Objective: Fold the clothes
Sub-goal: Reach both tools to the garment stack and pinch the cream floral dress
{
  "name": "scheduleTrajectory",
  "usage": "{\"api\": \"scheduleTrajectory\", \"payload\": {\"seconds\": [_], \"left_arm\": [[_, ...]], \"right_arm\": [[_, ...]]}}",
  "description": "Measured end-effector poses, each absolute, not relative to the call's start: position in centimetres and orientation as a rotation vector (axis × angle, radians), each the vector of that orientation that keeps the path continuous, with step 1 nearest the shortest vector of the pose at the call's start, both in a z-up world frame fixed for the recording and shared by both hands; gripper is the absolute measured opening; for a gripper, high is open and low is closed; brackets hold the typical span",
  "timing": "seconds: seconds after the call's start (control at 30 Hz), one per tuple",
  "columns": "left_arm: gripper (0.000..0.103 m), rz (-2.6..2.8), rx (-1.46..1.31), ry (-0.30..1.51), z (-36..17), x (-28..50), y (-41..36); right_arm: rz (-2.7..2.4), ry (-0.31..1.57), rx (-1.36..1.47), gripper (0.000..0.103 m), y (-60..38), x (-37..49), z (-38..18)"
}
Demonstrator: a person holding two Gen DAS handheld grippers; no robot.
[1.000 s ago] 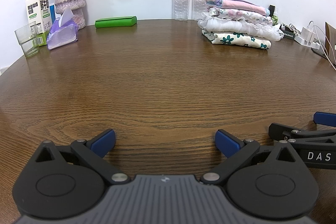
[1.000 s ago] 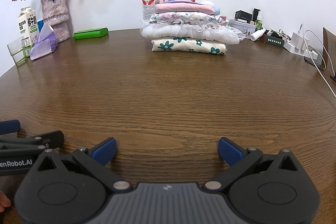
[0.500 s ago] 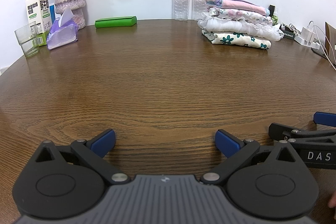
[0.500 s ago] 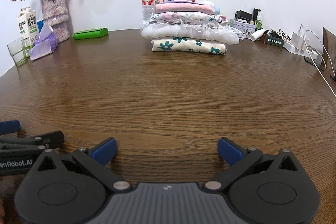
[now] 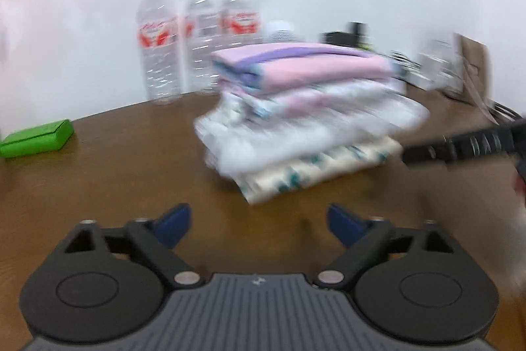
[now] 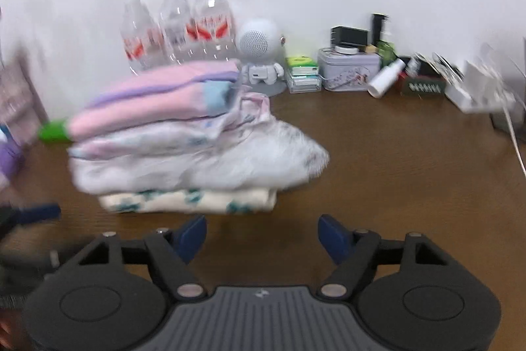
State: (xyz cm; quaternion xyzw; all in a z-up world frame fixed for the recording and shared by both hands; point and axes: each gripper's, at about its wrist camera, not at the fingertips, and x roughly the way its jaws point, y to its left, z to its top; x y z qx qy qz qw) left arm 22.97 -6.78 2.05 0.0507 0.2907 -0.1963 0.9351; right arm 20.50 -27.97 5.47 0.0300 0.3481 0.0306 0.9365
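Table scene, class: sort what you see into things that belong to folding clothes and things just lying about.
Belong to the job:
stack of folded clothes
left tongs, open
right tongs, open

Just lying about:
three water bottles
green case
small white robot figure
tin box
white spray bottle

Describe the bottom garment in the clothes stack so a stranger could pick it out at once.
On the brown wooden table, in front of three water bottles, sits a stack of folded clothes. The lowest piece is cream with teal flowers, under a fluffy white layer; the others are white, pink or purple.
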Motion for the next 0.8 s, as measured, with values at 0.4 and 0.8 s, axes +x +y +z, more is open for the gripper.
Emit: {"api": "scheduleTrajectory", "payload": {"seconds": [0.4, 0.8], "left_arm": [[0.021, -0.487, -0.128, 0.513, 1.1, 24.3, -7.4], [0.015, -0.533, -0.457, 0.274, 11.6, 10.0, 2.4]], "right_arm": [[0.378, 0.408, -0.524, 0.014, -20.6, 23.4, 10.2], [0.451, 0.102, -0.762, 0.012, -16.2, 7.6, 21.7]]}}
